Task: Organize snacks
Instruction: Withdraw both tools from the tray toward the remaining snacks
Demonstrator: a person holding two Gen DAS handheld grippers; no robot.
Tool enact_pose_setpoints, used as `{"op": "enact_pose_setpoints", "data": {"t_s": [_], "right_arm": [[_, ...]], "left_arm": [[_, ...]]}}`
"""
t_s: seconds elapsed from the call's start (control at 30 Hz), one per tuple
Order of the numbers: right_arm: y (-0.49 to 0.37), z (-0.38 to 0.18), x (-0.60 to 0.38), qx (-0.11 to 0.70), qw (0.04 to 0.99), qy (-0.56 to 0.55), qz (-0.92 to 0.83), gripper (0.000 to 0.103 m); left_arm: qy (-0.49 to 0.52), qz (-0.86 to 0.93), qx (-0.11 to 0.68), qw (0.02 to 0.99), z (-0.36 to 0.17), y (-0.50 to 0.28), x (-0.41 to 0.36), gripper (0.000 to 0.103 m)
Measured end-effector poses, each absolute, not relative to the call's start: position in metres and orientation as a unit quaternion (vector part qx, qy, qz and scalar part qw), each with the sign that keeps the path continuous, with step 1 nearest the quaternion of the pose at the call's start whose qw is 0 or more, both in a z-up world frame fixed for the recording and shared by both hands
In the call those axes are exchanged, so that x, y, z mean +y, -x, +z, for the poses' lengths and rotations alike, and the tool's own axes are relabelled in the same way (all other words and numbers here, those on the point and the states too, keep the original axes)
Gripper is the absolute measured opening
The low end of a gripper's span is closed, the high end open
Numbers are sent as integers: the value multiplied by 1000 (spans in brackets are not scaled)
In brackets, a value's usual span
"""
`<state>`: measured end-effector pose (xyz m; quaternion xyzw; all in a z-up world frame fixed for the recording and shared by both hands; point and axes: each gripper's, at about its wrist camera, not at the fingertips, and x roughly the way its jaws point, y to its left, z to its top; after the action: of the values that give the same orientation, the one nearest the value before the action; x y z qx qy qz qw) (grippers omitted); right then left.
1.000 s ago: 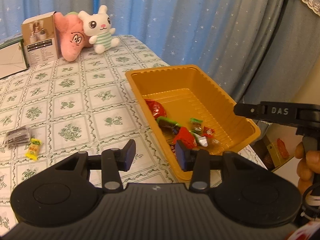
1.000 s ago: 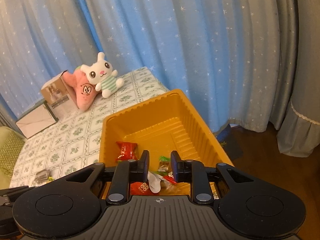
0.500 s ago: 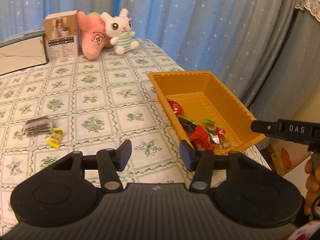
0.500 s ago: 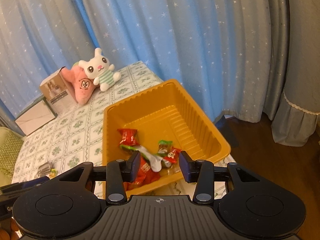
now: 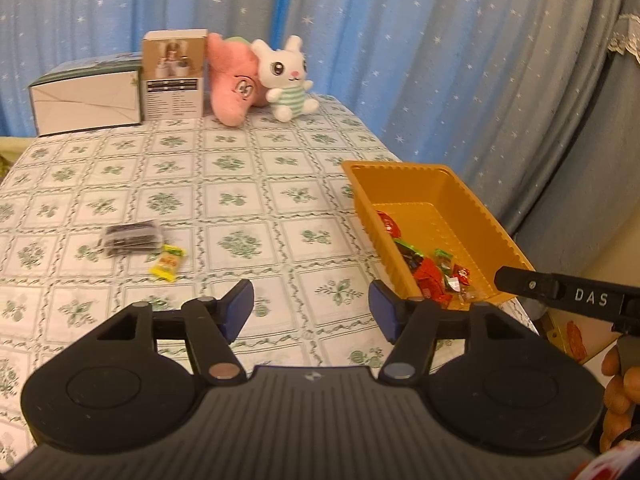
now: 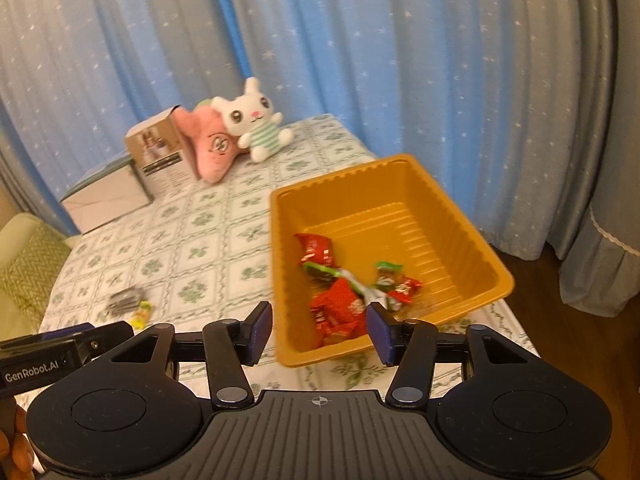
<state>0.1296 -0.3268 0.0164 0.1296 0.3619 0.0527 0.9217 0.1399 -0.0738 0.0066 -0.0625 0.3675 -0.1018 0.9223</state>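
Now both opening, left fingers (image 5: 311, 307) empty, right fingers (image 6: 319, 333) empty.

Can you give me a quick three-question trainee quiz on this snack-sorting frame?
1. True or false: the left tongs hold a snack.
2. Which snacks lie on the tablecloth outside the orange tray? A) a red packet and a green one B) a dark packet and a yellow candy C) none
3. Fill in: the white bunny plush leans against a ____ plush.

Key: 1 false, both tongs are empty and opening, including the right tongs. 2 B. 3 pink.
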Motion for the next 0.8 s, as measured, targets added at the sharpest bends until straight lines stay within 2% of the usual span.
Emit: {"op": "enact_pose_setpoints", "data": {"t_s": [0.27,0.43,0.8], "right_arm": [[-127,15,-296,370,920,-108,70,65],[-125,14,-284,374,919,-100,80,67],[-129,13,-258,379,916,-84,101,68]], "left_arm": [[74,-70,363,926,8,-126,-39,72],[75,-45,364,927,8,-119,-16,82],[77,2,361,929,8,-112,29,85]]}}
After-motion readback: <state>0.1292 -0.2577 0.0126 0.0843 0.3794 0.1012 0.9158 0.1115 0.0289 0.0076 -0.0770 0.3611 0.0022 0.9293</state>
